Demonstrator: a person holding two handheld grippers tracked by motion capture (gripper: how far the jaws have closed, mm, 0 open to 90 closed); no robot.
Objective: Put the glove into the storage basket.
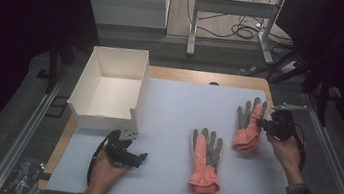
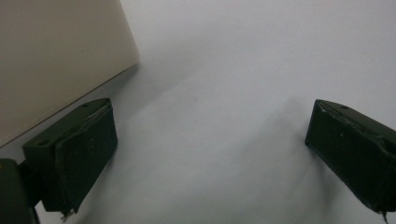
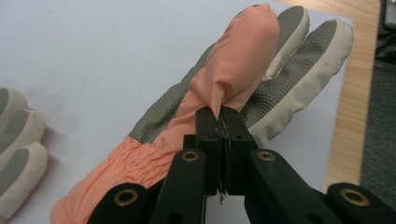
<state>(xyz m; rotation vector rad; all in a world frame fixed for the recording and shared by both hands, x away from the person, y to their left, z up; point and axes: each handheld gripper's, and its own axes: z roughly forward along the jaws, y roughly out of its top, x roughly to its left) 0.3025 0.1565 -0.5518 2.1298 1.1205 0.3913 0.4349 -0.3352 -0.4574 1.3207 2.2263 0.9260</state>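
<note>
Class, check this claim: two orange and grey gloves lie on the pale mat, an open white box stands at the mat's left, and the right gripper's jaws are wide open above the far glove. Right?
Not quite. The right gripper is shut, pinching the orange fabric of the far glove, as the right gripper view shows. Both gloves, the near glove included, lie on the mat, and the white box does stand at its left.

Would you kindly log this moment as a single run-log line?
right tongs: shut on far glove | left tongs: open, beside white box | near glove: flat on mat
</note>
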